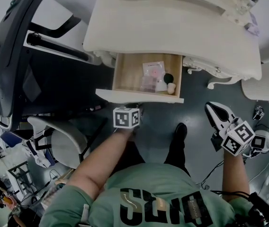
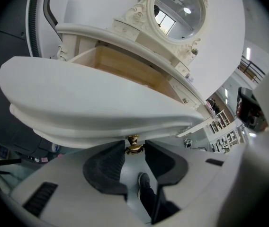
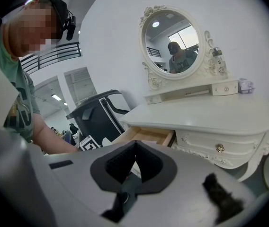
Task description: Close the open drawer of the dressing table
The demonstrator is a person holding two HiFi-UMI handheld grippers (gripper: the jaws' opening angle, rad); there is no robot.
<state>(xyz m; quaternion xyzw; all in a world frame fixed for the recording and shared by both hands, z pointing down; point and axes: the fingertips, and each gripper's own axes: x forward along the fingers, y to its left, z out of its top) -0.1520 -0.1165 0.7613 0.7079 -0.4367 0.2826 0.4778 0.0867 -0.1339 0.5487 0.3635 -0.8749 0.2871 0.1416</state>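
Note:
The cream dressing table (image 1: 172, 30) has one wooden drawer (image 1: 130, 74) pulled out toward me, with its white front (image 1: 139, 97) nearest. Inside lie a pink box (image 1: 153, 69) and small jars. My left gripper (image 2: 134, 148) is under the drawer front (image 2: 92, 103), and its dark pads press on both sides of the small gold knob (image 2: 134, 144). In the head view only its marker cube (image 1: 126, 117) shows, right at the drawer front. My right gripper (image 1: 211, 107) hangs off to the right above the floor, shut with nothing between its jaws (image 3: 134, 145).
A black treadmill (image 1: 11, 65) stands at the left, with a white chair (image 1: 66, 143) in front of it. The oval mirror (image 3: 172, 41) tops the table, and a closed drawer with a gold knob (image 3: 220, 148) sits to the right. Cables and a headset (image 1: 262, 141) lie on the floor.

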